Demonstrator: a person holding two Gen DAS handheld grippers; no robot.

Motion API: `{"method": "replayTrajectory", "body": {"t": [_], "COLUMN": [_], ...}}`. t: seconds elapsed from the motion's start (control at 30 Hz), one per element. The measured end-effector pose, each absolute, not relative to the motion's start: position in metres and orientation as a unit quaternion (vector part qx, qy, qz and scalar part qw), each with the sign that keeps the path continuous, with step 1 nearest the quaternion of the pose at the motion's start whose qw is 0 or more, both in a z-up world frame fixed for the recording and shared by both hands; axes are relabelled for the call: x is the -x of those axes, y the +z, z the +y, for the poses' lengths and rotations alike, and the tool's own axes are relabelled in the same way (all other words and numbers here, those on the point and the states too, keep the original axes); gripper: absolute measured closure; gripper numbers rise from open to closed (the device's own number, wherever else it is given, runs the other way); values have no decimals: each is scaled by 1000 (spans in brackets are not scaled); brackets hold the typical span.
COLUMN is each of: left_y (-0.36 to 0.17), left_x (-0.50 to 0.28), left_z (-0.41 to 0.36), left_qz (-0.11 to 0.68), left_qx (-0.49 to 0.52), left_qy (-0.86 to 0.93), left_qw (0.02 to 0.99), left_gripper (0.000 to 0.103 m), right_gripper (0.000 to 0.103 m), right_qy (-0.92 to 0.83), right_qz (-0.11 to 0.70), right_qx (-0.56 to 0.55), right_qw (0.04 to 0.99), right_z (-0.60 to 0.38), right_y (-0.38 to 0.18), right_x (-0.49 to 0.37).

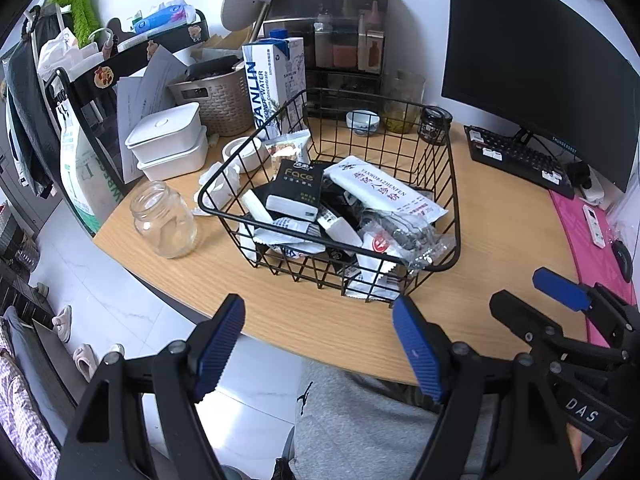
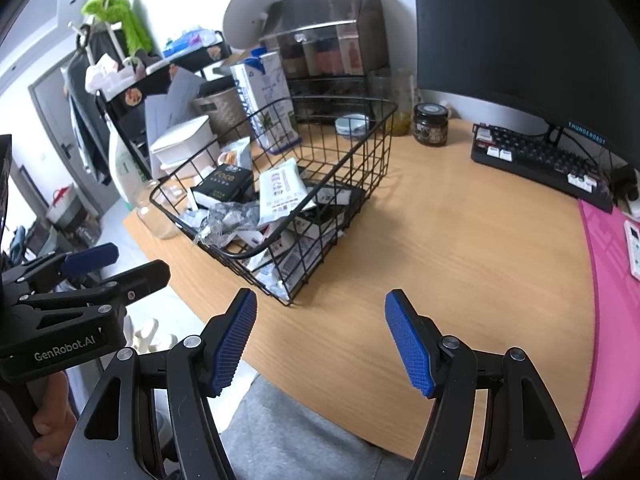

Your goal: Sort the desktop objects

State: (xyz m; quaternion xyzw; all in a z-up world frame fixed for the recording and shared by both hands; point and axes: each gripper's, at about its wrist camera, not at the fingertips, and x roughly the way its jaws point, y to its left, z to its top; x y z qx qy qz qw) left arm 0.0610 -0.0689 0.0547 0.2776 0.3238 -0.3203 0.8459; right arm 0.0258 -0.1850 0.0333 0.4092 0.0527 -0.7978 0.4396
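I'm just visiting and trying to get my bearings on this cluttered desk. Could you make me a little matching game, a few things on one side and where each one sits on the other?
Things:
1. glass jar
2. black Face box
3. keyboard
4. dark-lidded jar

Places:
A. inside the wire basket
B. below the monitor
C. on the desk to the left of the basket, near the desk edge
D. behind the basket's far right corner

Pairs: 1-C, 2-A, 3-B, 4-D
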Motion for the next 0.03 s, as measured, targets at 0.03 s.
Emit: {"method": "replayTrajectory", "body": {"t": [0.03], "left_y": [54], "left_x": [-61], "left_z": [-69], "left_qz": [323], "left_qx": [-278], "left_qy": [-320], "left_qw": [846], "left_gripper": [24], "right_gripper": [36], "right_qy": [-797], "right_qz": [53], "right_qx": [-410], "right_qw": [440], "right_z": [-185], "right_y": [33], "right_x": [-26]}}
